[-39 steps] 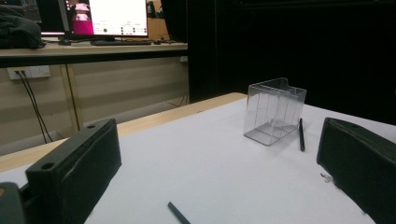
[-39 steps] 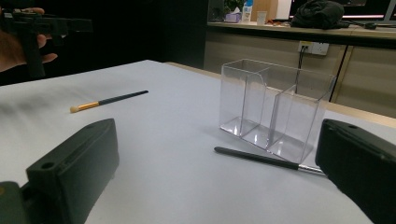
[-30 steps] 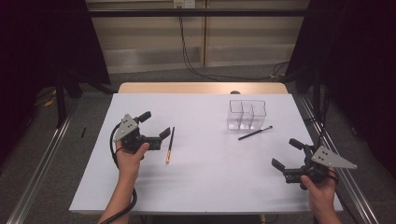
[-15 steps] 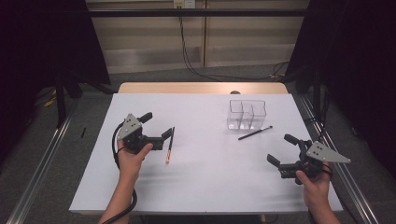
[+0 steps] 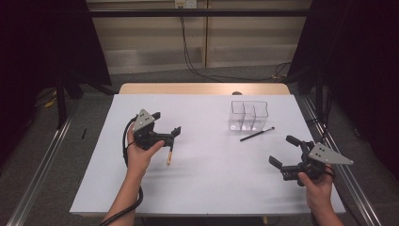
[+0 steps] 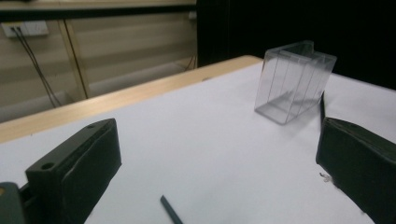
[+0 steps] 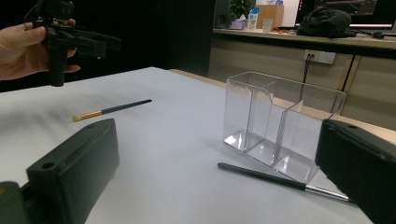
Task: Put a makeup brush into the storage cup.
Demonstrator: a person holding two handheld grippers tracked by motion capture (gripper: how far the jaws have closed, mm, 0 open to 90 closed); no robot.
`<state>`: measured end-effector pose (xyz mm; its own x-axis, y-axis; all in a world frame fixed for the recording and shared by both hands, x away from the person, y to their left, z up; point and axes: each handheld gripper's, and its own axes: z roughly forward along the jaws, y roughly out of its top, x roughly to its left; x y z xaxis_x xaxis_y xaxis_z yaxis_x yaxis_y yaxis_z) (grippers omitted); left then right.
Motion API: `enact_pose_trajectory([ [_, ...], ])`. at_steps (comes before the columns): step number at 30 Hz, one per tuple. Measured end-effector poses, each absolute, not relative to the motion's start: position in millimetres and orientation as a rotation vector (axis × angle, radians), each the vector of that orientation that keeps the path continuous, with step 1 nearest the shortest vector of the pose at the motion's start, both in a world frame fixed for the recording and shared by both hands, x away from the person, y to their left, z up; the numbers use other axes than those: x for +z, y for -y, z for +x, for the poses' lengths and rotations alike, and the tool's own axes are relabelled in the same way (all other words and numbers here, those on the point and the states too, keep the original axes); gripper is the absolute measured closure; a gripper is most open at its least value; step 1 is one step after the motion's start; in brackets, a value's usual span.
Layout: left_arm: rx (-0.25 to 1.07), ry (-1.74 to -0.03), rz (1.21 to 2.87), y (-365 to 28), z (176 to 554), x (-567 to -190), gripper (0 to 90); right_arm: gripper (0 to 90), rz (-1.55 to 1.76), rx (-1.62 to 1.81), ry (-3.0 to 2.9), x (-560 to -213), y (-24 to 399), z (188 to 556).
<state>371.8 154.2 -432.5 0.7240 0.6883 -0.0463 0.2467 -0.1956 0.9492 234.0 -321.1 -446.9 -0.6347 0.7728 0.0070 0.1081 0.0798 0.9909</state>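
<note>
Left hand-held gripper (image 5: 165,128) spread, hovering over gold-ferruled brush (image 5: 170,153), whose far end it hides. Clear divided box (image 5: 248,115) far right on counter (image 5: 211,188); dark brush (image 5: 257,134) just before it. Right hand-held gripper (image 5: 286,151) spread, empty.

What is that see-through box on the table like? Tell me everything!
The clear box looks like plastic, with an open top and thin inner walls splitting it into compartments, all empty. It stands upright on the white table, toward the far right. A dark brush lies just in front of it; whether they touch is unclear. Neither gripper touches it.
</note>
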Motion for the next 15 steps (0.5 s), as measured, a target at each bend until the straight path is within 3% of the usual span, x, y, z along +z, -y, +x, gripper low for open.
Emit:
enact_pose_trajectory([
  [15, 0.366, -0.828, 1.982, -138, 385, -432, 0.0, 0.0, 0.869, 1.593, -1.835, -448, 320, 234],
])
